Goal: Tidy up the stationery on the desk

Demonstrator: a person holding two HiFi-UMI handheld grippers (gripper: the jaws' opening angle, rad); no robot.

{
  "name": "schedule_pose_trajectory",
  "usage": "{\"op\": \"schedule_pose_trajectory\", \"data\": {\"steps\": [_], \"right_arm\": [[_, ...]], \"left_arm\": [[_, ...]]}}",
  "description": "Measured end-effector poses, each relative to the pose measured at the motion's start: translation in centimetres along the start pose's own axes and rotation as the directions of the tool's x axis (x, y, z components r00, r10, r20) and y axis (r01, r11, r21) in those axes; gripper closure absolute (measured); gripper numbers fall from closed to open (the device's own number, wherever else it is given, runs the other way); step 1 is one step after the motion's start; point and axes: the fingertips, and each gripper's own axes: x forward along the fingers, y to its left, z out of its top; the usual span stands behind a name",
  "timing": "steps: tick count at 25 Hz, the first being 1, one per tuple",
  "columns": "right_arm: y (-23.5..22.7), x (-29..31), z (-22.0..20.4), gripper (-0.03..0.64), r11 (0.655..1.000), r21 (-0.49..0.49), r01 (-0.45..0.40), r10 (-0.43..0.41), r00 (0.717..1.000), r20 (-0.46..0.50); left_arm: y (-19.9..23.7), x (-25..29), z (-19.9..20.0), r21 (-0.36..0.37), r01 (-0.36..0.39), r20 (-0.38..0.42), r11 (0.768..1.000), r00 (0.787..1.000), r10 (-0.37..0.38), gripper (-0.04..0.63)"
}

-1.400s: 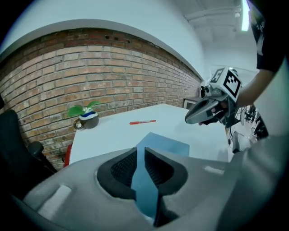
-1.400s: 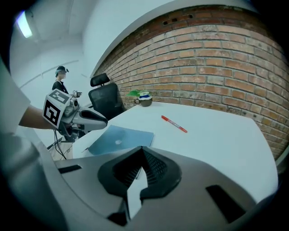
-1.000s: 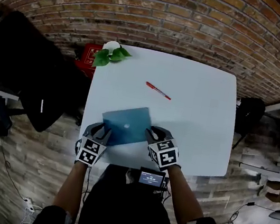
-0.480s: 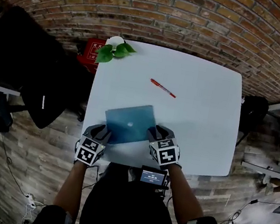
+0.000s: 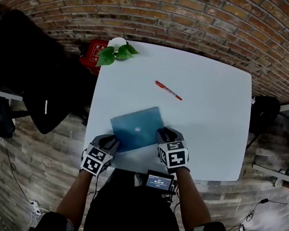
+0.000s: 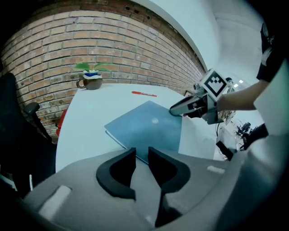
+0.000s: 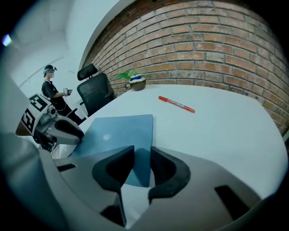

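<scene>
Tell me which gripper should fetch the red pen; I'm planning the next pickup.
Right. The pen lies beyond the notebook, nearer the right gripper. Its jaws, which have just been closing, straddle the notebook's corner without clamping it.

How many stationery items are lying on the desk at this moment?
2. A red pen lies on the far half of the desk; a blue notebook lies skewed near the front edge. No others show, though the notebook could cover something.
</scene>
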Motion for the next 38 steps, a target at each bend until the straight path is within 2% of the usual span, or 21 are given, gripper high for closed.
{"op": "schedule_pose_trajectory", "data": {"steps": [7, 10, 16, 21, 25, 30, 34, 38], "right_arm": [[-3.8, 0.2, 1.7, 0.503, 0.997, -0.011, 0.07, -0.07, 0.997, 0.027], [-5.2, 0.5, 2.6, 0.508, 0.995, -0.014, 0.095, -0.094, 0.995, 0.04], [-7.2, 1.4, 4.4, 0.514, 0.993, -0.02, 0.117, -0.116, 0.992, 0.055], [-8.1, 2.3, 5.9, 0.526, 0.993, -0.042, 0.113, -0.11, 0.991, 0.073], [-8.4, 2.9, 7.2, 0.543, 0.992, -0.068, 0.102, -0.095, 0.991, 0.095], [-8.7, 2.4, 8.1, 0.567, 0.996, -0.034, 0.083, -0.077, 0.987, 0.14], [-8.7, 1.4, 7.1, 0.555, 0.996, -0.053, 0.078, -0.072, 0.991, 0.11], [-9.5, -0.4, 4.3, 0.532, 0.991, -0.015, 0.131, -0.129, 0.99, 0.061]], "left_arm": [[-4.7, 1.5, 0.3, 0.07, 0.11, -0.056, 0.991, 0.993, -0.106, 0.502], [-6.9, 2.2, 0.5, 0.121, 0.174, -0.095, 0.977, 0.982, -0.163, 0.503], [-10.8, 3.6, 0.9, 0.168, 0.286, -0.151, 0.943, 0.953, -0.262, 0.503], [-13.5, 4.9, 1.7, 0.205, 0.345, -0.177, 0.916, 0.933, -0.312, 0.512], [-15.0, 6.0, 2.5, 0.214, 0.371, -0.181, 0.904, 0.924, -0.336, 0.526], [-15.2, 6.9, 3.0, 0.187, 0.367, -0.161, 0.911, 0.926, -0.341, 0.555], [-15.2, 7.2, 4.0, 0.156, 0.356, -0.136, 0.921, 0.932, -0.337, 0.555], [-15.6, 7.7, 4.7, 0.153, 0.36, -0.133, 0.92, 0.93, -0.342, 0.555]]}}
